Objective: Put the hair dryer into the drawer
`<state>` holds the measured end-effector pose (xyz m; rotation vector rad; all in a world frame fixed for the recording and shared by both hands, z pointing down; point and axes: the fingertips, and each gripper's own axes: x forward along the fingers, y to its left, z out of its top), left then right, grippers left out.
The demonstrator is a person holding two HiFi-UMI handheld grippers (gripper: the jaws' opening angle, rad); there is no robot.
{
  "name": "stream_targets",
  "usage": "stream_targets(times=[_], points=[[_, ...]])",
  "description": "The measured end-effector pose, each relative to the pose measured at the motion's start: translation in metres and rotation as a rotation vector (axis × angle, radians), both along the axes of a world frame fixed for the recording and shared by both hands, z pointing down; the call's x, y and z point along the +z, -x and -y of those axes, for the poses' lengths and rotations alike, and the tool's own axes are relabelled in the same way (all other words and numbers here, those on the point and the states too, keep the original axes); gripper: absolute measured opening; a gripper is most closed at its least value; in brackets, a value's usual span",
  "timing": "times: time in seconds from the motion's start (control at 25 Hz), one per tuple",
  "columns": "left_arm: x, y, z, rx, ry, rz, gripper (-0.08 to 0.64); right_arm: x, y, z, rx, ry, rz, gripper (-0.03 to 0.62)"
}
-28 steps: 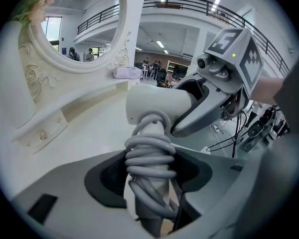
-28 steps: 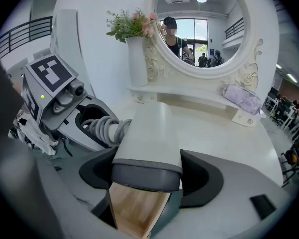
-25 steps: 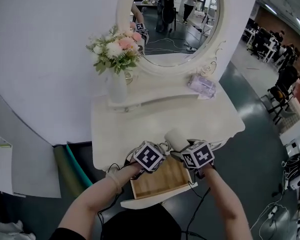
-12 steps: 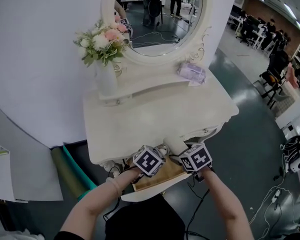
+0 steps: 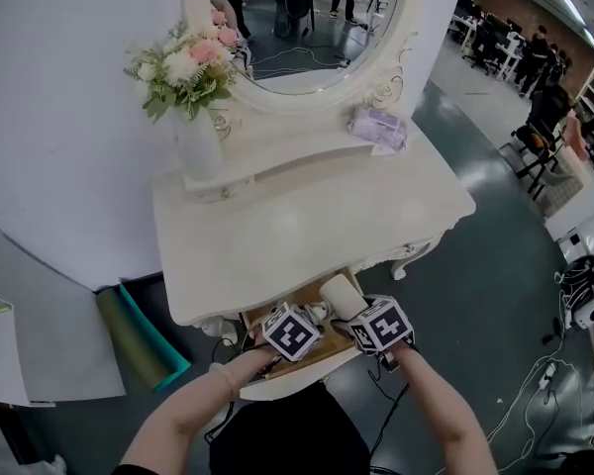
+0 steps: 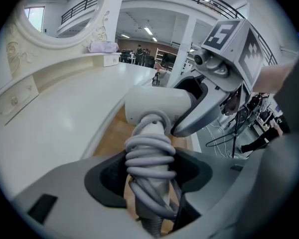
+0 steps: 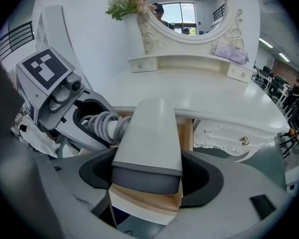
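The white hair dryer hangs over the open wooden drawer at the dressing table's front. My left gripper is shut on its handle, which is wrapped in grey cord. My right gripper is shut on the barrel, whose grey rear end faces the camera. In the head view the left gripper and right gripper sit side by side above the drawer. The drawer's wood bottom shows under the dryer, and its front edge lies below the barrel.
The cream table top carries a vase of flowers, an oval mirror and a purple pouch on its rear shelf. A teal roll leans at the left below the table. Cables lie on the floor to the right.
Both grippers have come down with the hair dryer, from the table's front edge toward the open drawer. Their hold on it is unchanged.
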<state>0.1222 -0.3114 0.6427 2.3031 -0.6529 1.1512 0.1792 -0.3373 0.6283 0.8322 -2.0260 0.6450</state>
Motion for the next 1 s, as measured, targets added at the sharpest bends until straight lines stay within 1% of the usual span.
stream_targets(times=[0.28,0.6,1.0], points=[[0.033,0.005,-0.001,0.0,0.036,0.023,0.268,0.034,0.002,-0.001,-0.011,0.061,-0.031,0.36],[0.06,0.004,0.008,-0.012,0.043,0.041,0.268,0.066,0.002,0.007,-0.035,0.114,-0.063,0.36],[0.09,0.014,0.015,-0.097,0.063,0.046,0.268,0.096,0.009,0.019,-0.116,0.158,-0.146,0.359]])
